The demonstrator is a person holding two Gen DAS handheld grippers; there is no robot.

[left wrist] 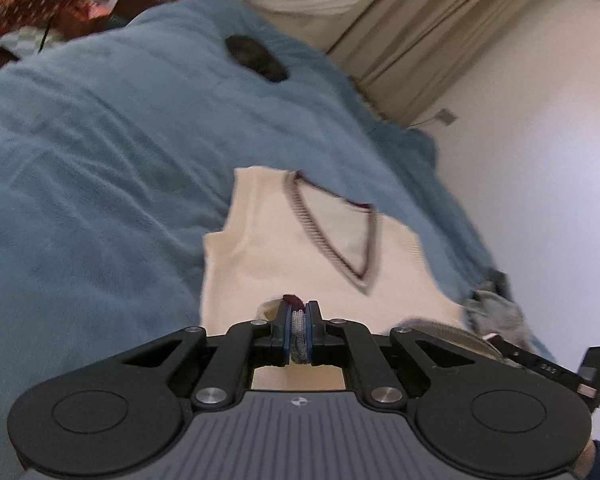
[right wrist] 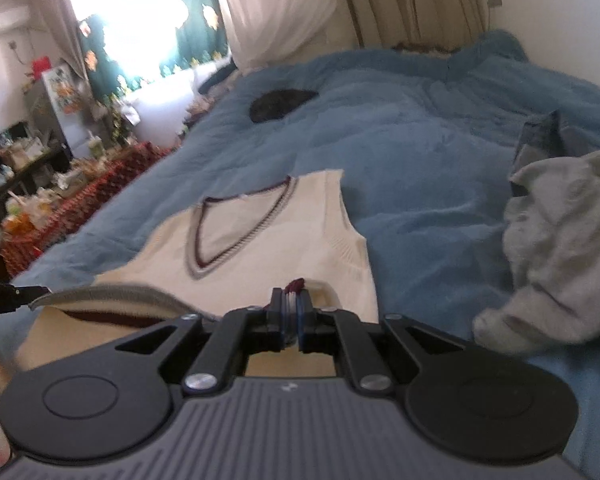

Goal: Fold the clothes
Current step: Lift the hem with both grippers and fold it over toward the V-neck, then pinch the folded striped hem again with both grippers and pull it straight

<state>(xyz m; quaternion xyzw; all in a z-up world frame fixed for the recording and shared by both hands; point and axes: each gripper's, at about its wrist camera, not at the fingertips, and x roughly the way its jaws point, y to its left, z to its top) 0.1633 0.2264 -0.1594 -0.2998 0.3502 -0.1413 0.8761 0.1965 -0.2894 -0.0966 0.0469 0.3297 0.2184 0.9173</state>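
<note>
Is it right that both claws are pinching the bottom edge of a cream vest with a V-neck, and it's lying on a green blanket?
Almost. The blanket is blue, not green; both wrist views show it. The rest holds: the left claw and the right claw are each shut on the striped hem of the cream V-neck vest.

A bed covered by a fluffy blue blanket carries everything. A cream knitted vest with a dark-trimmed V-neck lies flat on it near the near edge, neck toward the far end. A crumpled grey garment sits on the blanket toward the right edge, with a darker blue-grey cloth just behind it. A dark oval patch lies on the blanket well beyond the vest, toward the far end.
</note>
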